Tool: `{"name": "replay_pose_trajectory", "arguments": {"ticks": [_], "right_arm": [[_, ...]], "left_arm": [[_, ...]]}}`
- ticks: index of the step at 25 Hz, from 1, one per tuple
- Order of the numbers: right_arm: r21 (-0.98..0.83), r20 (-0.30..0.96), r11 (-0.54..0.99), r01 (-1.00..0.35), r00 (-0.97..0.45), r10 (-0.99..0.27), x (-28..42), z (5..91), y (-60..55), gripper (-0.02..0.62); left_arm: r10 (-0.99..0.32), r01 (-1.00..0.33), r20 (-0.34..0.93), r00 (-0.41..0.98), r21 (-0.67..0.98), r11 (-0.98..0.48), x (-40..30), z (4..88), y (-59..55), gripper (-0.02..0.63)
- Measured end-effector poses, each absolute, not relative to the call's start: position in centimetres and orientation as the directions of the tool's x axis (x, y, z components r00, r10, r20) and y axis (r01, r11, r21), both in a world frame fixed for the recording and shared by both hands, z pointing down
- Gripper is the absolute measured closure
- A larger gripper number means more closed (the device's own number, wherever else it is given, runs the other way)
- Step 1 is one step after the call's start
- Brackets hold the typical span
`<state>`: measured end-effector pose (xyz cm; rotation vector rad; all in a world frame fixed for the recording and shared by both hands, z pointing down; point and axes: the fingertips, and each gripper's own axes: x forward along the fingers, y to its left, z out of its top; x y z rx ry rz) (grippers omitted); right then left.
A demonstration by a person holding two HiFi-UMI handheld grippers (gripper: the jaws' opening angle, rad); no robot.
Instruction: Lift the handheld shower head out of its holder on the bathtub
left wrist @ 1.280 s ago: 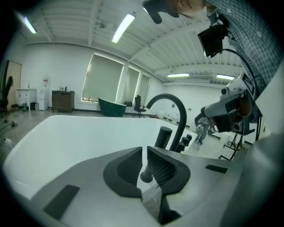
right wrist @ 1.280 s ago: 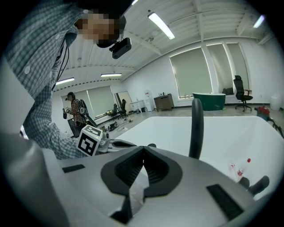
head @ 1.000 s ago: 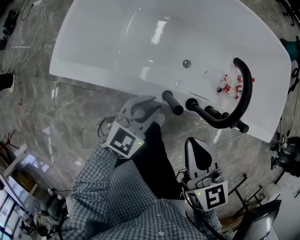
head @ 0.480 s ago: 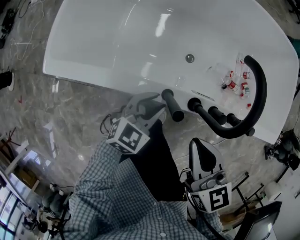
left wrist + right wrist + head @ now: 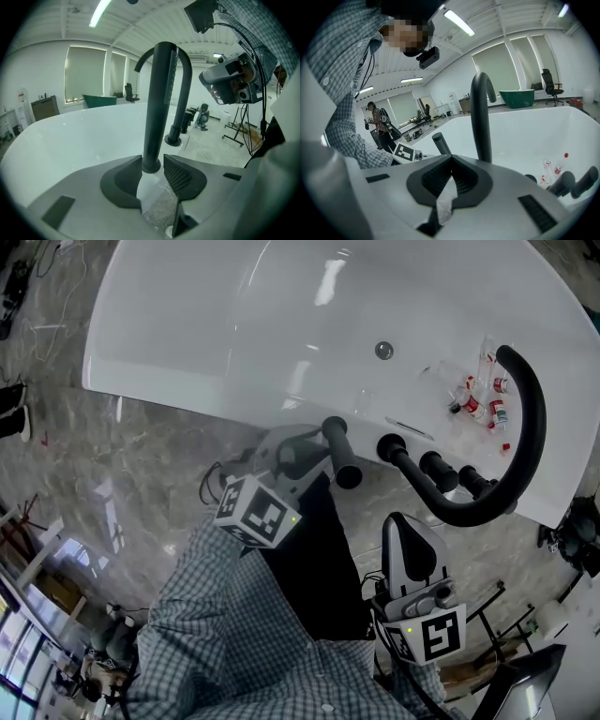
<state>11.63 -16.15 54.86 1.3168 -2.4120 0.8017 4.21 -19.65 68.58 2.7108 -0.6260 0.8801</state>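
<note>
The handheld shower head [image 5: 340, 452] is a black stick that stands upright in its holder on the white bathtub's rim [image 5: 234, 399]. My left gripper [image 5: 314, 448] reaches it from the left. In the left gripper view the shower head [image 5: 158, 103] rises right at the jaw tips. The left gripper [image 5: 152, 164] is open, its jaws have just been opening, and the stick's foot stands between the tips without being pressed. My right gripper [image 5: 405, 523] hangs back over the floor, and in its own view the right gripper [image 5: 451, 158] is shut and empty.
A black arched faucet spout [image 5: 527, 427] and three black knobs [image 5: 433, 466] stand on the rim to the right of the shower head. Several small bottles [image 5: 483, 399] lie inside the tub. A marble floor [image 5: 141, 484] lies below, with stands and cables at the edges.
My left gripper has sunk and closed in on the shower head, so the stick now stands at its jaw tips. My right gripper has dropped a little.
</note>
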Motion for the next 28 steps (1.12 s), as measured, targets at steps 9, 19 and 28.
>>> {"name": "replay_pose_trajectory", "arguments": {"ticks": [9, 19, 28], "right_arm": [[-0.353, 0.501, 0.405, -0.844, -0.536, -0.679, 13.0, 56.1, -15.5, 0.580], [-0.370, 0.499, 0.379, -0.848, -0.526, -0.689, 14.2, 57.1, -15.3, 0.580], [-0.373, 0.495, 0.375, -0.849, -0.524, -0.693, 14.5, 57.1, -15.2, 0.580]], "left_arm": [[-0.319, -0.445, 0.608, 0.727, 0.064, -0.893, 5.9, 69.7, -20.4, 0.486], [-0.308, -0.409, 0.618, 0.723, 0.024, -0.912, 7.6, 70.4, -21.5, 0.488], [-0.313, -0.395, 0.639, 0.703, -0.015, -0.919, 7.7, 70.6, -21.3, 0.486]]}}
